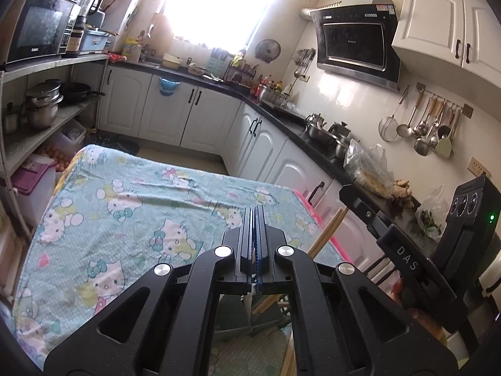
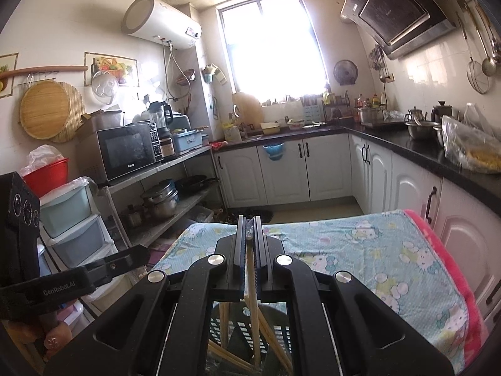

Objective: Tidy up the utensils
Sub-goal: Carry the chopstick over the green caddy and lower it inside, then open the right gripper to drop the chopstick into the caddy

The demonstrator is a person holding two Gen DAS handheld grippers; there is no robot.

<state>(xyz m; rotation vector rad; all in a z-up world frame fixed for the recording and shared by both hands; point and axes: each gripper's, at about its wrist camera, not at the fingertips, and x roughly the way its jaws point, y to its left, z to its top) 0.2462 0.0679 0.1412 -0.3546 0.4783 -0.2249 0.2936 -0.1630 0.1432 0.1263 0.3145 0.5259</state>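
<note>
Your left claw (image 1: 254,211) is clamped fully shut over the table (image 1: 131,194) with its cartoon cat cloth, while your right claw (image 1: 344,192) hangs off to the right, wooden chopsticks (image 1: 325,232) poking up beside it.

- Table (image 1: 94,206): stands near the white base cabinets (image 1: 216,116).
- Cartoon-cat cloth (image 1: 150,194), pale teal: lies directly on the table, covering its top.
- Pink blanket (image 2: 438,250): under the cloth, showing along the edge nearest the cabinets.
</note>
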